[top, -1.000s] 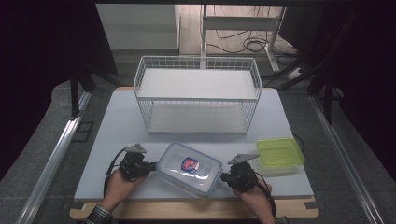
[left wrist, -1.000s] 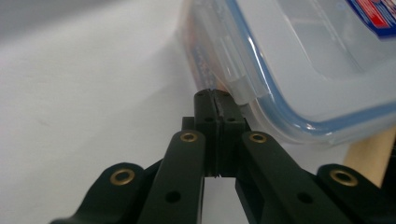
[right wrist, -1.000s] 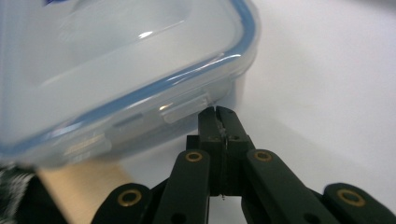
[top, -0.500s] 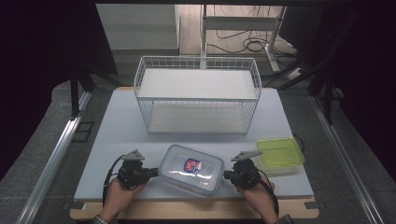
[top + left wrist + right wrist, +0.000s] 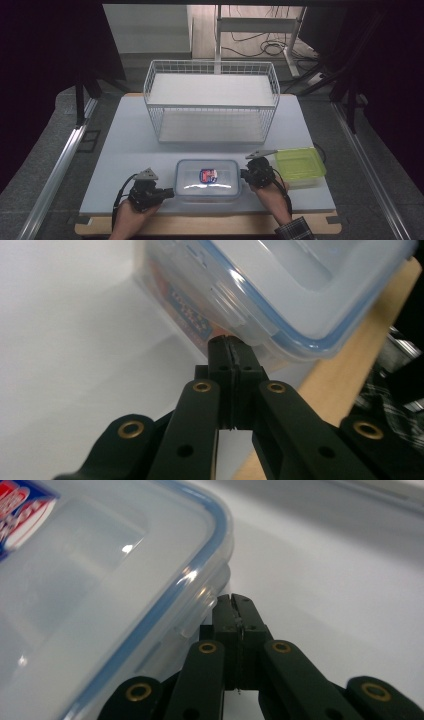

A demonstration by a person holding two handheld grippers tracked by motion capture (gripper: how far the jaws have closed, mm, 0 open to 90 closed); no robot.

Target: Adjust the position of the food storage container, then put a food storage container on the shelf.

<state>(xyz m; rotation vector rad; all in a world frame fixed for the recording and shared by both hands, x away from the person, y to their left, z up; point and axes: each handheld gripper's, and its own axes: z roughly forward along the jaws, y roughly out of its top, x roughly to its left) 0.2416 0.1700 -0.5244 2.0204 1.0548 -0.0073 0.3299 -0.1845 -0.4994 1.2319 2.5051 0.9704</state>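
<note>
1. Clear lidded container sits at the table's 6 o'clock edge, red-blue label on the lid.
2. Left gripper at the container's 9 o'clock, jaws pressed together, tips touching its side under the lid rim.
3. Right gripper at its 3 o'clock, jaws pressed together against the lid flap.
4. Green lidded box just beside the right gripper at 3 o'clock.
5. White wire basket at 12 o'clock, well apart.

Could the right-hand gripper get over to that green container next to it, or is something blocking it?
Probably yes. The green container sits just beside the right gripper on the table, with nothing between them. The gripper's shut jaws are pressed against the clear lidded box, so it would have to leave that first.
</note>
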